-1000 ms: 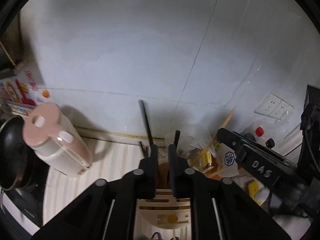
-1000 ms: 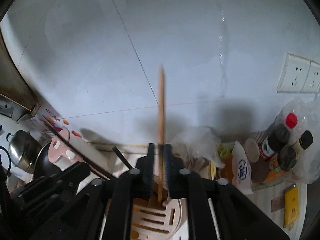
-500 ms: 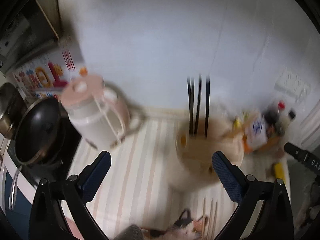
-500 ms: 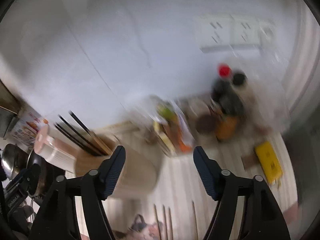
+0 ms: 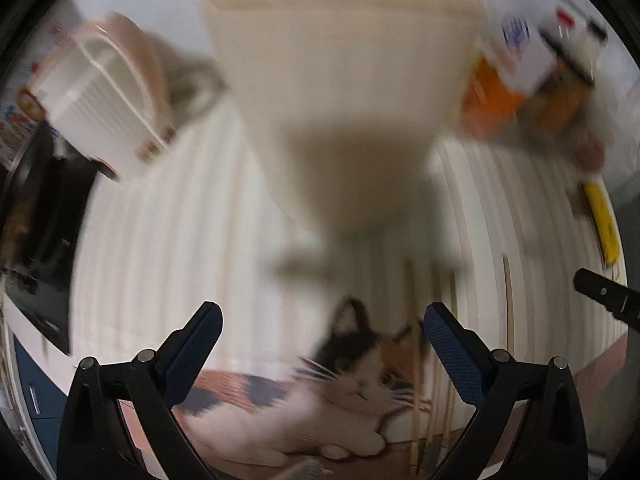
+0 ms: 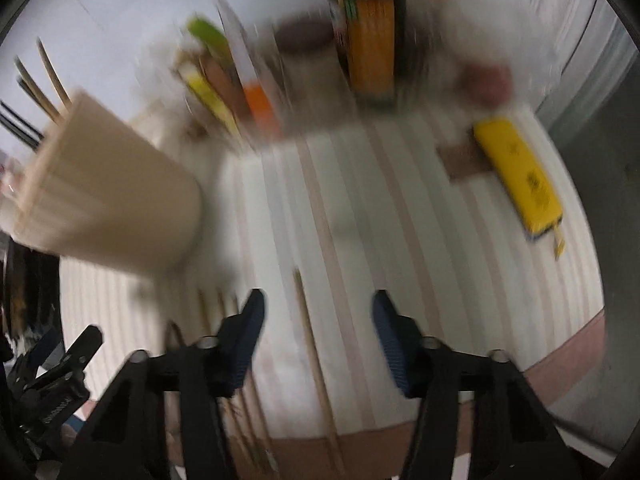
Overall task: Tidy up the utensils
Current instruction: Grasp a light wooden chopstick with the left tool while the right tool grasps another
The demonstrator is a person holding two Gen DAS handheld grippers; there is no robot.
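Wooden chopsticks (image 6: pixel 316 360) lie loose on the striped mat (image 6: pixel 360 208), running from the middle of the right wrist view down toward six o'clock; one long stick passes between the fingers of the right gripper (image 6: pixel 318 312), nearer the left finger, and a few more sit at about seven o'clock, partly hidden behind that finger. That gripper has just been closing but its jaws stand apart, and the pads touch nothing that can be seen. Beige utensil holder (image 6: pixel 104 196) stands at about nine to ten o'clock in this view, tilted by the lens, with dark and wooden sticks (image 6: pixel 36 92) poking out of its top. In the left wrist view the same holder (image 5: pixel 344 92) fills twelve o'clock, very blurred, and the loose sticks (image 5: pixel 416 360) lie below it at about five o'clock across a cat picture (image 5: pixel 352 372) printed on the mat. Left gripper (image 5: pixel 320 320) is spread wide with nothing between its blue pads (image 5: pixel 200 336), hanging over the cat picture. Farther out, a white and pink kettle (image 5: pixel 108 100) sits at ten o'clock in the left view, bottles and packets (image 6: pixel 372 44) crowd twelve o'clock in the right view against the white wall, and a yellow case (image 6: pixel 516 176) lies on the mat at two to three o'clock. All of it is smeared by motion blur
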